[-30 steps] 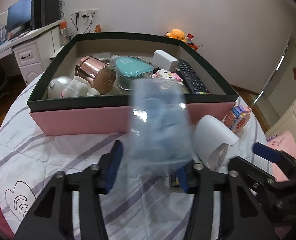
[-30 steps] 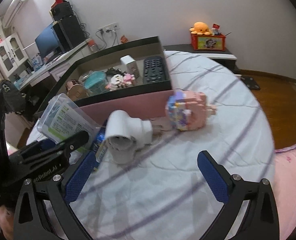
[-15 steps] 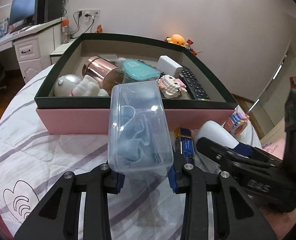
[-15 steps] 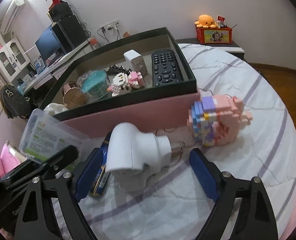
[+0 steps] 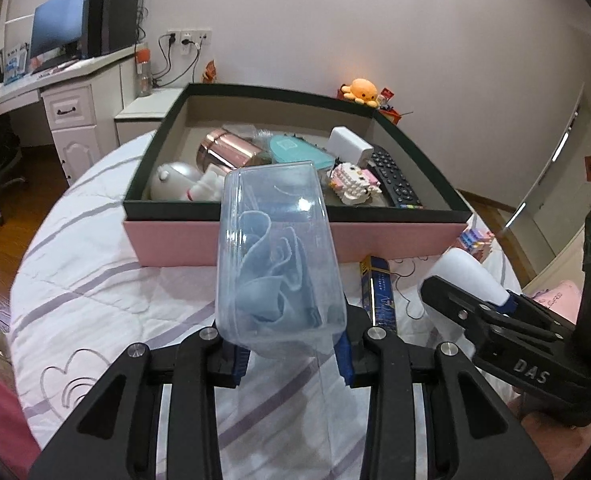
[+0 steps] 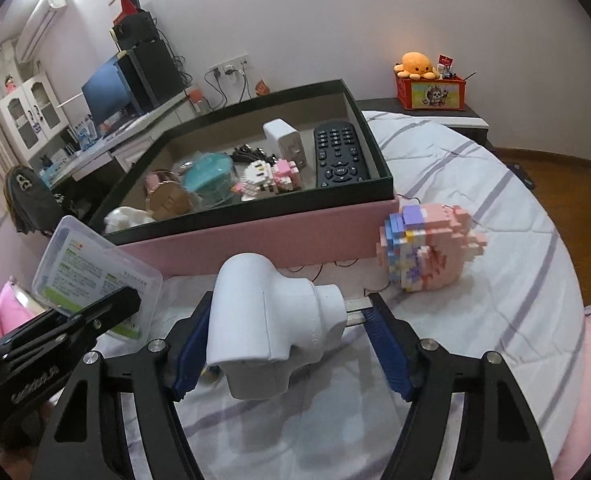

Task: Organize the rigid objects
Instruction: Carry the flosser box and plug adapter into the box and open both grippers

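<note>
Quilted bed (image 5: 95,280) | left fingers (image 5: 345,356) clamp clear box (image 5: 275,256) | right fingers (image 6: 387,340) closing around white plug (image 6: 271,316)

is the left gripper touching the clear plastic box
Touching. In the left wrist view the left gripper has both blue pads pressed against the clear plastic box, which is lifted off the bed.

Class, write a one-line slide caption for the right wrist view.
Right gripper closing around a white plug adapter on the bed, before the pink storage box.
</note>
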The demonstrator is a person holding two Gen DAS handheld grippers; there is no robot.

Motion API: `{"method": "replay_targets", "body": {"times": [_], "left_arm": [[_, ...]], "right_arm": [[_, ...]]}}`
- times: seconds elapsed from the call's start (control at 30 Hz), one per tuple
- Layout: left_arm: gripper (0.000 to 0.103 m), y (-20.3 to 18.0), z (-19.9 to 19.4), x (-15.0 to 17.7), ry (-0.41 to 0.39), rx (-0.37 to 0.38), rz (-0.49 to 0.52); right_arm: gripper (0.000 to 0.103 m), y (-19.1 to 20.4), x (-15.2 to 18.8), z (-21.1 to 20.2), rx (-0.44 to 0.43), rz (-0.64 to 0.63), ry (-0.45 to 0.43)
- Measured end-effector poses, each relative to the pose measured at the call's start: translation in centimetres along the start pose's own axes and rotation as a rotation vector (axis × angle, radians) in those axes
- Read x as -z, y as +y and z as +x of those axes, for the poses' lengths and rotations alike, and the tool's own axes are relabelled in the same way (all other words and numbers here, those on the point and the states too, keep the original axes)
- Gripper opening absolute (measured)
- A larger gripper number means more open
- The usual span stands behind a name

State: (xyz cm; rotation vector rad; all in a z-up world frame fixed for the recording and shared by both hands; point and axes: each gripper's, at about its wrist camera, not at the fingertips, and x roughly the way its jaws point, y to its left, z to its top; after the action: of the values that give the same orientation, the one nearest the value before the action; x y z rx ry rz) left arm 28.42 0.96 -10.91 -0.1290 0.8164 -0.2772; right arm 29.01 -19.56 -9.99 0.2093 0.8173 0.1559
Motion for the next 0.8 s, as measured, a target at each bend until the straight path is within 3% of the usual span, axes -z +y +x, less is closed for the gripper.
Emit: {"method": "replay_targets", "body": {"times": [0.23, 0.47, 0.63, 0.8], "left_arm": [[0.034, -0.2, -3.5, -1.4, -0.056, 0.001, 0.016], [0.034, -0.3, -5.6, -6.0, -0.140, -0.017, 0.048], [0.034, -0.1, -4.5, -9.8, -0.161, -0.023, 0.058], [0.034, 0.4, -0.8, -12.8, -0.134, -0.039, 0.064]], "right_arm": [[0.073, 1.7, -1.7, -3.6, -0.053, -0.031, -0.052], [0.073, 3.8, -6.2, -4.4, -0.067, -0.098, -0.120], [0.073, 4.4, -10.0, -2.6, -0.065, -0.124, -0.130], [0.073, 4.5, -12.9, 1.0, -0.057, -0.138, -0.098]]}}
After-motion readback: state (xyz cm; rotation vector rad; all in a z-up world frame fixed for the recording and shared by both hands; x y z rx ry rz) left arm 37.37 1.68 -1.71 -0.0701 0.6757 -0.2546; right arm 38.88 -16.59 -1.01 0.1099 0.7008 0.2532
